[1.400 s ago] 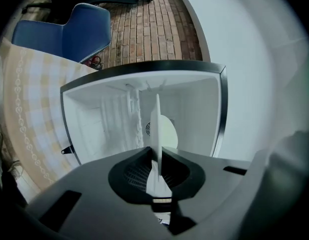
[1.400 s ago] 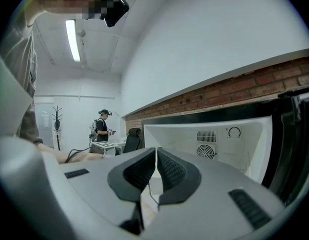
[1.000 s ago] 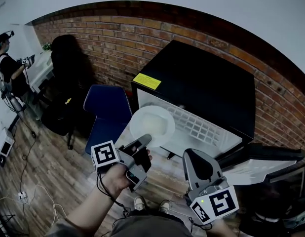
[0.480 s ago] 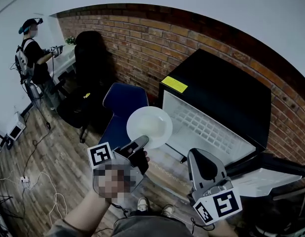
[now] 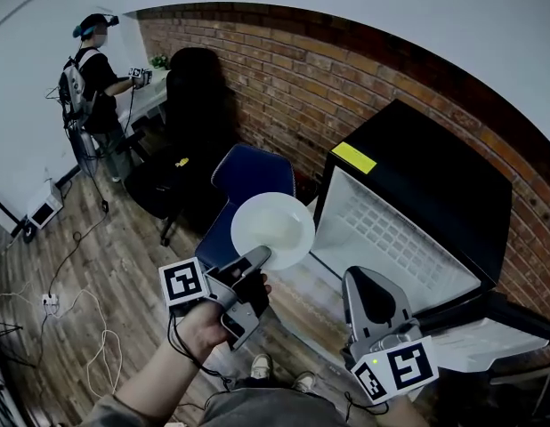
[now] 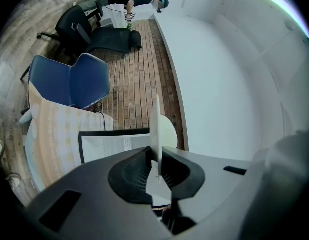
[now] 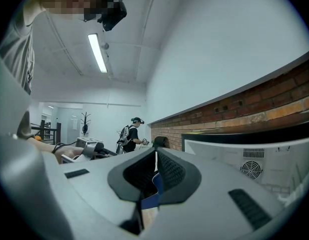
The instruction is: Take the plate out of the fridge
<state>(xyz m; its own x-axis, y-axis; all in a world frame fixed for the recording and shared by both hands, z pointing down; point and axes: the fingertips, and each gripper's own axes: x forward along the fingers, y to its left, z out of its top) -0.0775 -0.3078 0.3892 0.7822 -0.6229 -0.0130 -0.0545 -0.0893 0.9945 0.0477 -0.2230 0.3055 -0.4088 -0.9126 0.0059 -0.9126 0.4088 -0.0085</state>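
Observation:
A white round plate [image 5: 273, 229] hangs in the air to the left of the open black fridge [image 5: 435, 185], outside its white interior [image 5: 391, 238]. My left gripper [image 5: 259, 258] is shut on the plate's near rim. In the left gripper view the plate [image 6: 157, 126] stands edge-on, pinched between the two dark pads [image 6: 139, 171]. My right gripper [image 5: 371, 302] is lower right, in front of the fridge, pointing upward. In the right gripper view its jaws [image 7: 156, 155] are together with nothing between them.
The fridge door [image 5: 489, 327] hangs open at the lower right. A blue chair [image 5: 253, 181] stands just left of the fridge, under the plate, and a black office chair [image 5: 190, 87] is farther back. A person [image 5: 93, 60] stands at a desk far left. Cables [image 5: 79, 345] lie on the wooden floor.
The plate in my left gripper has come out leftward, clear of the fridge opening it overlapped before. The head view has swung left. My right gripper has barely moved.

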